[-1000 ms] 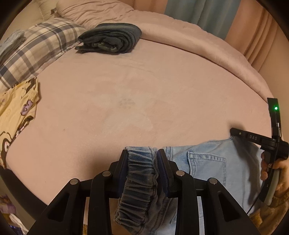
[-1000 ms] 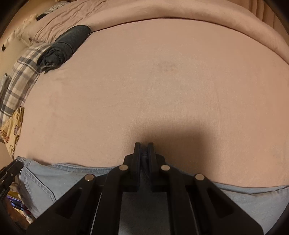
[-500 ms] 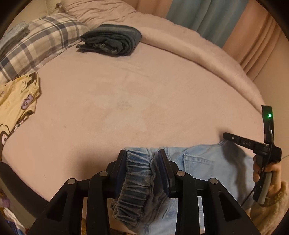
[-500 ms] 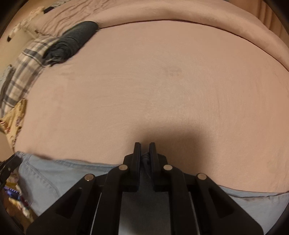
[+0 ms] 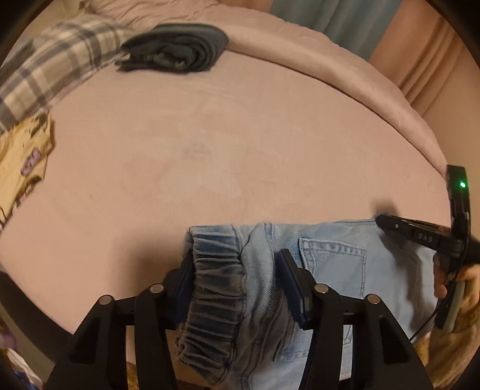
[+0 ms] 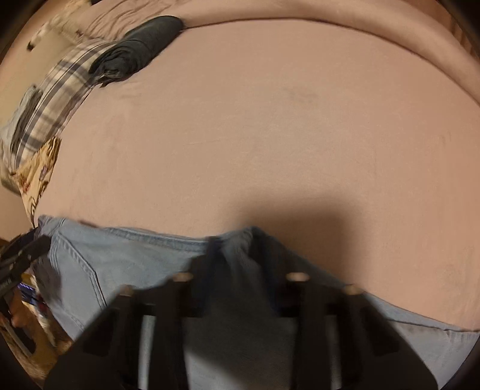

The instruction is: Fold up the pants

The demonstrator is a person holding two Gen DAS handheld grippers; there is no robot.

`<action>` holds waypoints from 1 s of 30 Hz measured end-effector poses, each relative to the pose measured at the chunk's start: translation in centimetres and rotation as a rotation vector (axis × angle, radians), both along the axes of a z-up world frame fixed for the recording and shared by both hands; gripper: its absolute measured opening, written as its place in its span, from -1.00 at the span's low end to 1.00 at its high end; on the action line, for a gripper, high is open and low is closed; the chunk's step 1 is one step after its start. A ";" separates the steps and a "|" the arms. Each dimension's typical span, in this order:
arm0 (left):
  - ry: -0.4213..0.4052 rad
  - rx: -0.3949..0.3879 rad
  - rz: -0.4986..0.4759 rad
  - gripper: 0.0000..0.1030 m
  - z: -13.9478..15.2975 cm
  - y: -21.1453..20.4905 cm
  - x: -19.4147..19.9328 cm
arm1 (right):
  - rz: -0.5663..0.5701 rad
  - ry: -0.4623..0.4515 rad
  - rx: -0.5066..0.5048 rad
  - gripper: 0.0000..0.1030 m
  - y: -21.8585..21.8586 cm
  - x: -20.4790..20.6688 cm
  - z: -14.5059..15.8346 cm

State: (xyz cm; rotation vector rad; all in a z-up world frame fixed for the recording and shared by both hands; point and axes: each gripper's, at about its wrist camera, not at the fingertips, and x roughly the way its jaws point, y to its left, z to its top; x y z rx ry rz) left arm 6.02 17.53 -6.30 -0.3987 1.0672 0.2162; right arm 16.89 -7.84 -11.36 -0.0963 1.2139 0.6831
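Light blue denim pants (image 5: 330, 261) lie folded along the near edge of a pink bed (image 5: 210, 150), back pocket up. My left gripper (image 5: 237, 255) straddles the gathered elastic cuff (image 5: 216, 288). Its jaws are opening: the left pad touches the cuff, the right pad stands off it. In the blurred right wrist view my right gripper (image 6: 237, 240) sits over the pants (image 6: 120, 258), its jaws apart with a ridge of denim between them. The right gripper (image 5: 387, 220) also shows at the far right of the left wrist view, held by a hand (image 5: 468, 279).
A dark folded garment (image 5: 177, 48) lies at the back left of the bed beside a plaid pillow (image 5: 45, 66). A yellow printed cloth (image 5: 21, 153) lies at the left edge. Curtains (image 5: 345, 18) hang behind. The bed's edge runs just under both grippers.
My left jaws have spread wide and let go of the cuff they were pinching. My right jaws also stand wider apart than before, and the right view has gone blurry.
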 end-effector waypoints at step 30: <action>-0.031 -0.004 0.043 0.05 4.8 -1.9 -0.2 | -0.230 -0.147 0.075 0.14 -6.9 -1.5 4.4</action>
